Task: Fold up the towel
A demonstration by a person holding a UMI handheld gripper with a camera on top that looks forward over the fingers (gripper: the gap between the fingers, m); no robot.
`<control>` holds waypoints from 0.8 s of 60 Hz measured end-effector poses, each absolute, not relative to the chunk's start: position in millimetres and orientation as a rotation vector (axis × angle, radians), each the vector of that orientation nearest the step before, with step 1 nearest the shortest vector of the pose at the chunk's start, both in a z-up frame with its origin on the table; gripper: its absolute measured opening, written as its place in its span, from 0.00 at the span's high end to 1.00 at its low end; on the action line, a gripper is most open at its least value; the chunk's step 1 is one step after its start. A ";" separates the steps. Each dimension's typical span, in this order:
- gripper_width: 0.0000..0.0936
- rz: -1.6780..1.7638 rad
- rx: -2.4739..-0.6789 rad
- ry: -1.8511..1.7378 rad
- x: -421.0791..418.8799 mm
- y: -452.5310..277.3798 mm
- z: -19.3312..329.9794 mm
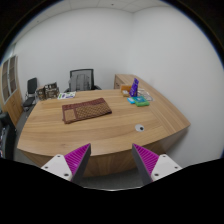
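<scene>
A brown towel [87, 110] lies spread flat on the wooden table [60, 130], well beyond my fingers and a little to their left. My gripper [112, 158] is open and empty, held above the table's near edge. Its two fingers [72, 160] with purple pads stand wide apart with nothing between them.
A purple bottle [135, 89] and some green and blue items [143, 100] stand at the table's far right. A small white object [140, 128] lies near the right front. A black office chair [81, 78] and another chair [31, 88] stand behind the table, with items [47, 92] at the far left.
</scene>
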State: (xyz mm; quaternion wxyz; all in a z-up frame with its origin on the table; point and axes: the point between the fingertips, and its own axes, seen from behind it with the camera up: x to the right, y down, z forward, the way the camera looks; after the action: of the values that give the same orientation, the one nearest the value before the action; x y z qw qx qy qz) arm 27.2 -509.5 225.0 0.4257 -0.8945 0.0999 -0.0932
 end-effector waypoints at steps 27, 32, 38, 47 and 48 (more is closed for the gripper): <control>0.08 -0.002 -2.217 -0.061 -179.2 -267.1 139.9; 0.08 -0.013 -2.199 -0.111 -199.0 -209.6 116.4; 0.08 -0.038 -2.218 -0.165 -209.0 -154.6 80.7; 0.09 -0.046 -2.273 -0.198 -214.3 -98.7 29.3; 0.10 -0.047 -2.276 -0.201 -214.1 -94.0 25.3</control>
State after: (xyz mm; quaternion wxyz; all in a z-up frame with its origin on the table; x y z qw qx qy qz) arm -214.1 -94.0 25.3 0.4151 -0.9061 -0.0799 -0.0188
